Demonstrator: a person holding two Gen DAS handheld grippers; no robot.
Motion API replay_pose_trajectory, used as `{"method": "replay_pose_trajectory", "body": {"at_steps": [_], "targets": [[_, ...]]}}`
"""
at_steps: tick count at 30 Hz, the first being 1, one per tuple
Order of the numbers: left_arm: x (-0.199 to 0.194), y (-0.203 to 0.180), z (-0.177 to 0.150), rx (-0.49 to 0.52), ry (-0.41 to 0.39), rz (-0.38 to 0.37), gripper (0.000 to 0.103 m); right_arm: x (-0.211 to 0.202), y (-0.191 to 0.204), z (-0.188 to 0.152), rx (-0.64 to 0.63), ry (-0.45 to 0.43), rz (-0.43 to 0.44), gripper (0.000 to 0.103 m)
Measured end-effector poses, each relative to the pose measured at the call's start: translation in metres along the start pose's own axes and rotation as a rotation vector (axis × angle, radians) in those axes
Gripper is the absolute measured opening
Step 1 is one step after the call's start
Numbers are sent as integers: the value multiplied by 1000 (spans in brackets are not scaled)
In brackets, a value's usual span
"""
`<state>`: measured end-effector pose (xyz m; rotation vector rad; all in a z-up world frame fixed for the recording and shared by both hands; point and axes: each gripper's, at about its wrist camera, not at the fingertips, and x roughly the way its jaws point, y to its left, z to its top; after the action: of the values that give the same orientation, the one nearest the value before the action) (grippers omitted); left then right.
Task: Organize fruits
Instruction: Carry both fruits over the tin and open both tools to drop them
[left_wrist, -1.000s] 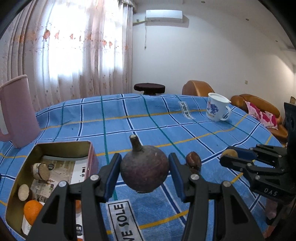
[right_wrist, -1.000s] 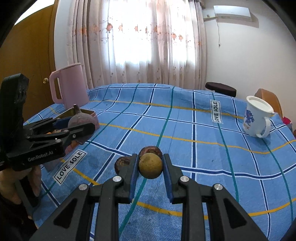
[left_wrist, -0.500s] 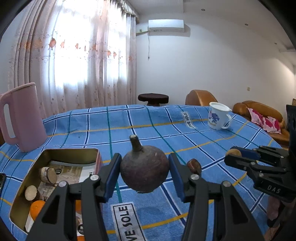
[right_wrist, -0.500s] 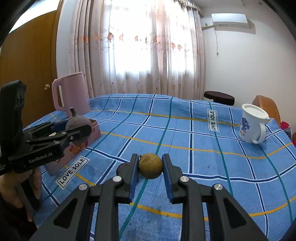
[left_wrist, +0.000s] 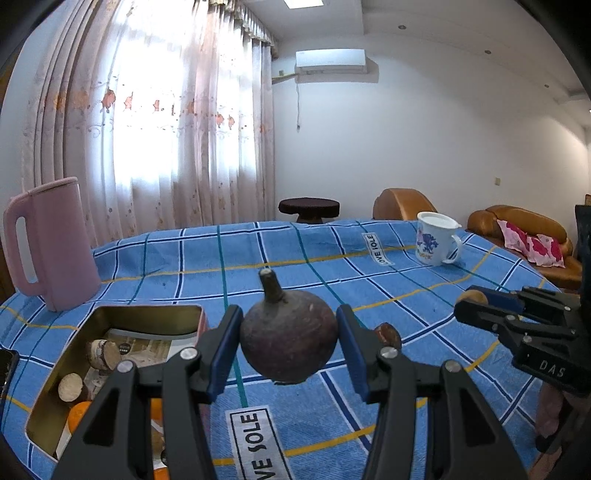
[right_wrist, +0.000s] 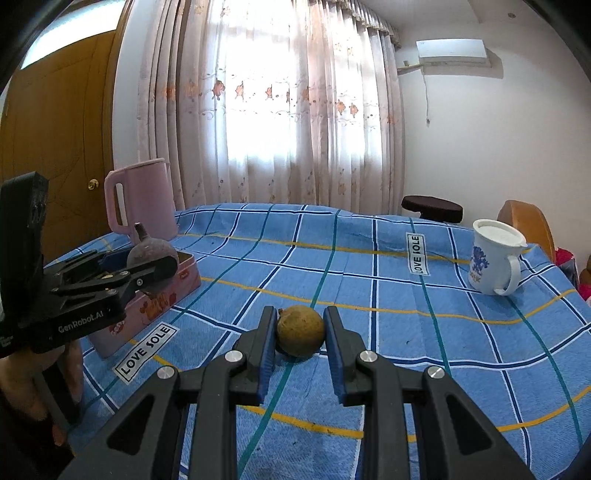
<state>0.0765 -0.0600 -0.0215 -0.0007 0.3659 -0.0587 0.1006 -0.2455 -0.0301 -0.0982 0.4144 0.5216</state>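
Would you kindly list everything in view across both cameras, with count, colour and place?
Mangosteen: one, dark purple, in left claw.
Round fruit: one, yellow-brown, in right claw.
Brown fruit: one, on the tablecloth.
Tin box: one, gold inside, pink outside, left; holds orange fruit and cut tan pieces.
Jug: one, pink, far left.
Mug: one, white with blue print, right.
Tablecloth: blue plaid.
Stool: one, dark, behind the table.
Left claw: black, blue pads.
Right claw: same.
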Motion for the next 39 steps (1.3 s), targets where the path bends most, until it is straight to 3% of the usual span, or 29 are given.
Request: {"method": "replay_pose_trajectory", "body": {"at_steps": [11, 28, 39], "targets": [[-8, 8, 0, -27, -7, -2, 54, -1, 13, 3, -37, -39, -16, 27], [-28, 57, 6, -95, -3, 46, 54, 28, 69, 41, -69, -41, 131, 27], [-37, 116, 4, -175, 20, 140, 54, 58, 131, 61, -146, -17, 233, 27]]}}
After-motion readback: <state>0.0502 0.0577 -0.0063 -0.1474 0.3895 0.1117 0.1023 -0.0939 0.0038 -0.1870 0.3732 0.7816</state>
